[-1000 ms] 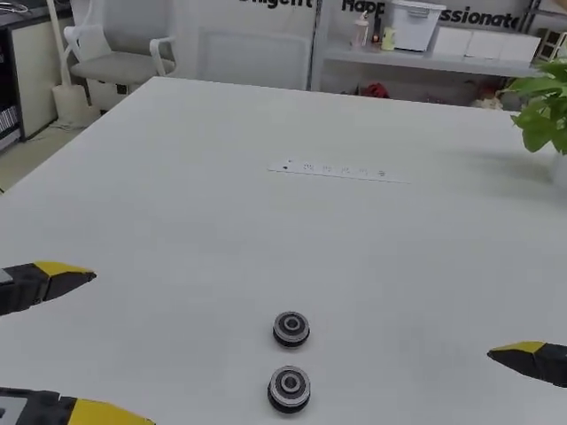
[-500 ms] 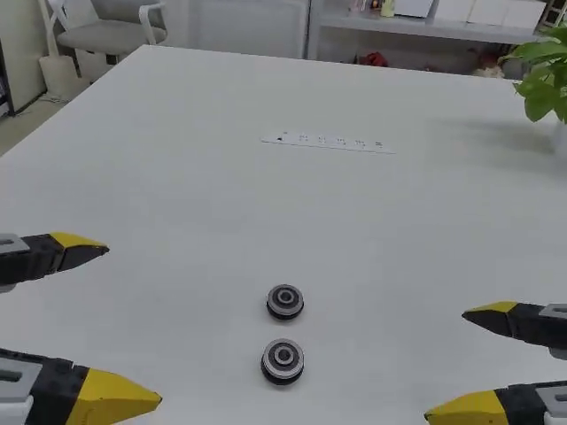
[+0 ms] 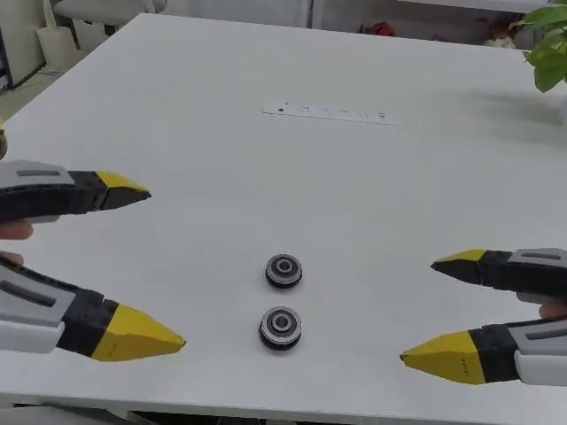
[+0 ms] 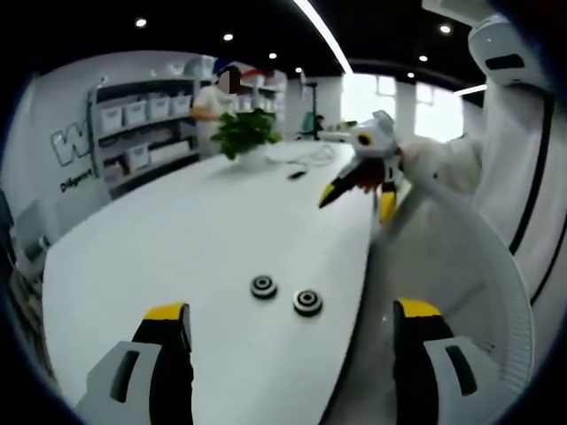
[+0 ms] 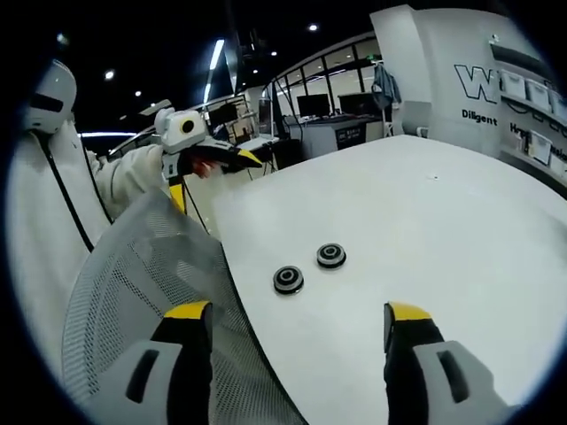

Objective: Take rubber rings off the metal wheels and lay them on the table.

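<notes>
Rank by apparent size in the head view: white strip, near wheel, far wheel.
1. white strip, clearly longest.
2 and 3. near wheel and far wheel look alike; nearness makes any difference unsure.

White table (image 3: pixel 354 195); silver metal wheels (image 3: pixel 283 271), black rubber rings (image 3: pixel 280 343); left tongs (image 3: pixel 166 266), right tongs (image 3: pixel 416 310) yellow-tipped, black, grey.

Two metal wheels (image 3: pixel 283 271) flat on the white table (image 3: pixel 354 195), black rubber rings (image 3: pixel 265 329) on, just beside each other.
</notes>
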`<state>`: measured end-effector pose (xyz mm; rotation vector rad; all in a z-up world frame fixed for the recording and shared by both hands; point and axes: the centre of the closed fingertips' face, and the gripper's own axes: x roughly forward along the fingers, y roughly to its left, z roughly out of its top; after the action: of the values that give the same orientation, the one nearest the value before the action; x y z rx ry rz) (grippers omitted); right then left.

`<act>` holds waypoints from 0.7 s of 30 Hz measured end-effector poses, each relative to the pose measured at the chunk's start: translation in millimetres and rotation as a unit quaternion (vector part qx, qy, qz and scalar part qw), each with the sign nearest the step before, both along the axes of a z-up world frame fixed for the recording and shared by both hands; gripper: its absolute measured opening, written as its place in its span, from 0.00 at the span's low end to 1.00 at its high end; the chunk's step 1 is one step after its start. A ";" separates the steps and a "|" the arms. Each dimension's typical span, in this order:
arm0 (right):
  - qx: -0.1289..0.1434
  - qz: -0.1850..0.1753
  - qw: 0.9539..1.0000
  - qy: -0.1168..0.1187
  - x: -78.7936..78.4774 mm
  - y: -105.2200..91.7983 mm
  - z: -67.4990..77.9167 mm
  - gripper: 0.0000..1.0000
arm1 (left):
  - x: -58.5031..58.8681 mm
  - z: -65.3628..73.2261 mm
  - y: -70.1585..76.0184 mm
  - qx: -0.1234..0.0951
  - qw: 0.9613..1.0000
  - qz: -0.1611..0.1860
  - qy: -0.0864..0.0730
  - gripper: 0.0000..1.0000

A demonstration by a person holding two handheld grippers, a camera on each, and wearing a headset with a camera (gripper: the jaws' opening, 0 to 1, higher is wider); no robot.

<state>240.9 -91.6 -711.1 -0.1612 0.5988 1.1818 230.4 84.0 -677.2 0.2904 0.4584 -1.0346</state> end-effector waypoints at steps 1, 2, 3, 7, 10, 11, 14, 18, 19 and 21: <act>0.000 0.003 1.000 -0.001 0.6 1.5 0.8 0.75 | 3.2 2.5 -2.6 0.004 1.000 -0.003 -0.003 0.97; 0.000 0.010 1.000 -0.005 1.3 4.0 2.3 0.73 | 5.0 4.4 -4.3 0.006 1.000 -0.007 -0.006 0.97; -0.001 0.016 1.000 -0.008 1.7 5.8 3.4 0.72 | 6.4 6.5 -6.5 0.008 1.000 -0.013 -0.010 0.97; -0.003 0.032 0.999 -0.018 7.9 14.8 13.0 0.70 | 14.5 18.5 -19.2 0.013 0.999 -0.038 -0.026 0.96; -0.001 0.040 0.999 -0.030 14.9 22.0 22.2 0.69 | 22.0 24.3 -27.2 0.005 0.998 -0.043 -0.034 0.96; 0.000 0.043 0.999 -0.033 17.4 25.7 26.1 0.69 | 24.7 25.7 -30.6 -0.001 0.998 -0.044 -0.037 0.96; 0.006 0.049 0.998 -0.041 22.0 34.6 32.9 0.68 | 28.7 25.8 -37.3 -0.012 0.998 -0.050 -0.037 0.95; -0.008 0.076 0.996 -0.037 22.9 50.4 31.2 0.69 | 32.5 28.6 -51.6 -0.032 0.997 -0.061 -0.029 0.95; -0.010 0.081 0.996 -0.040 23.2 53.8 30.9 0.69 | 34.0 30.2 -54.4 -0.037 0.997 -0.061 -0.030 0.95; -0.012 0.090 0.995 -0.040 23.6 61.4 30.1 0.68 | 37.1 33.8 -62.2 -0.056 0.996 -0.060 -0.030 0.94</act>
<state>264.5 -30.2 -681.0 -0.2865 0.5371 1.3356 267.5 21.9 -643.3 0.2503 0.3313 -1.1607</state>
